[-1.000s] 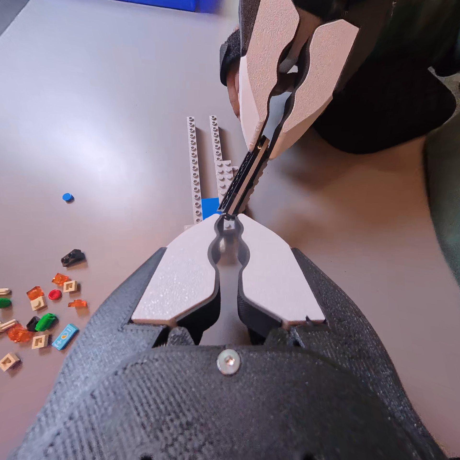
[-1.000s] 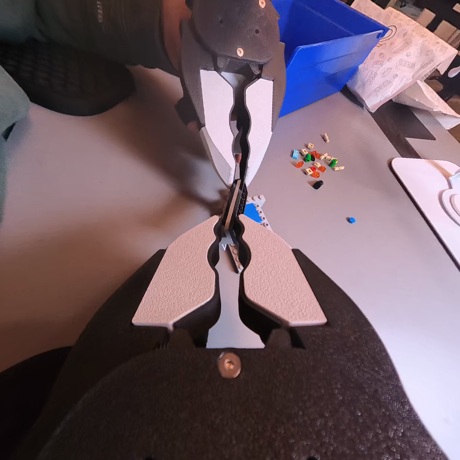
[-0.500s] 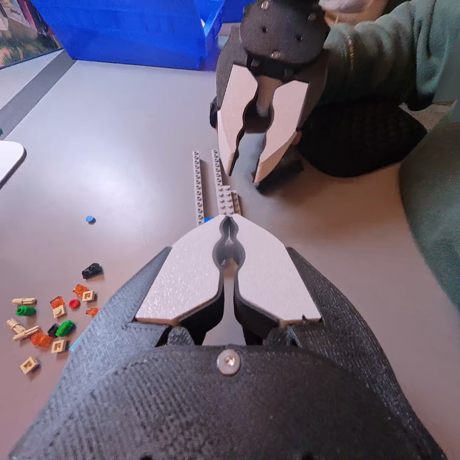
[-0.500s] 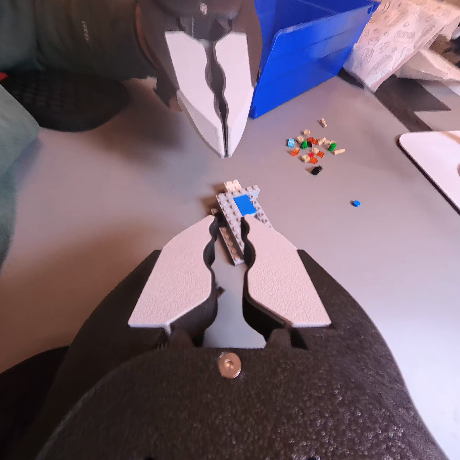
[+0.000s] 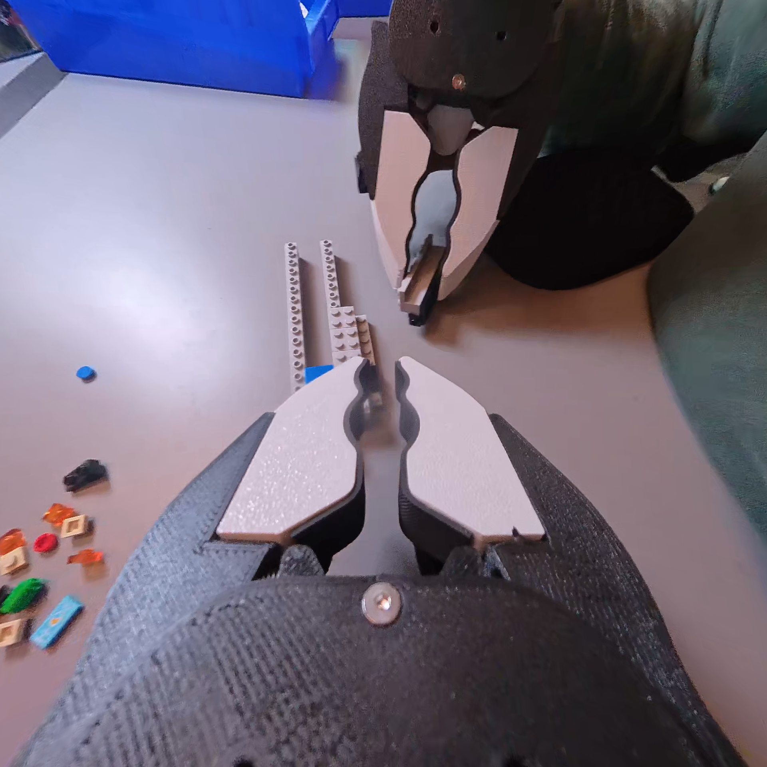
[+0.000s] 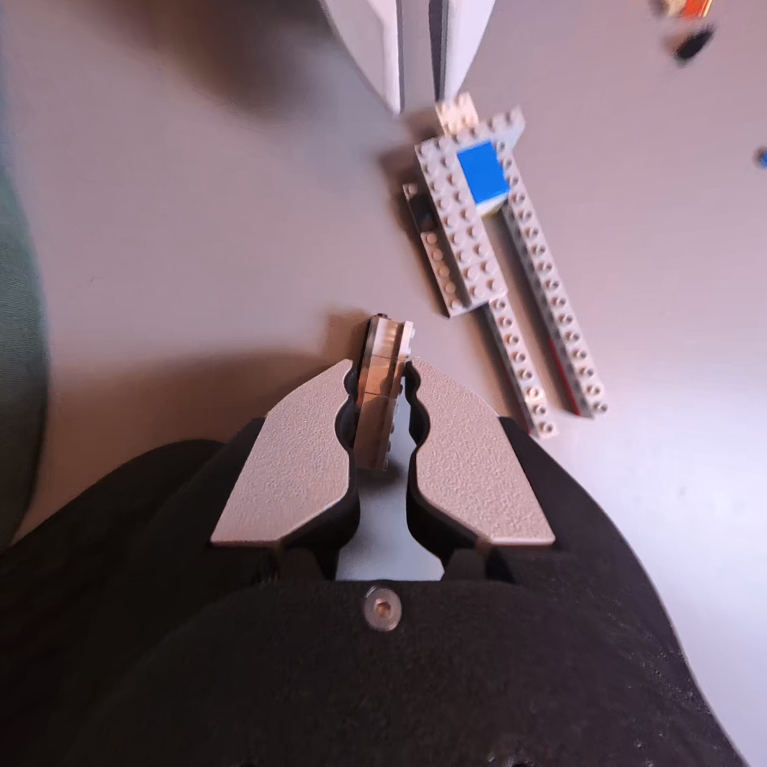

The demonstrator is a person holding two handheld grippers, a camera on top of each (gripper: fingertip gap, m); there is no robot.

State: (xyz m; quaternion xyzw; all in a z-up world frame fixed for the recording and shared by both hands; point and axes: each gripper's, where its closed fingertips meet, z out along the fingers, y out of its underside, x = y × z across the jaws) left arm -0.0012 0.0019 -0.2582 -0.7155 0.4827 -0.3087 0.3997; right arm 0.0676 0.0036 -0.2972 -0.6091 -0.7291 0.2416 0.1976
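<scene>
My right gripper (image 6: 379, 365) was pinching a short grey-and-black brick strip (image 6: 382, 344) set on edge. Both pads were against its sides, and its far end poked out past the fingertips, down at the table (image 5: 166, 207) or just above it. That gripper pointed steeply downward, just beside the flat grey brick build (image 6: 460, 232) with the blue tile (image 6: 483, 172).

My left gripper (image 5: 381, 365) held nothing. Its jaws stood narrowly parted with bare table showing between them. It hung low and tilted forward over the near end of the build, its left fingertip over the tan strip (image 5: 365, 336) along the build's edge.

A scatter of small loose pieces (image 5: 45, 552) lay well off to the left, and a blue bin (image 5: 166, 41) stood at the far side.
</scene>
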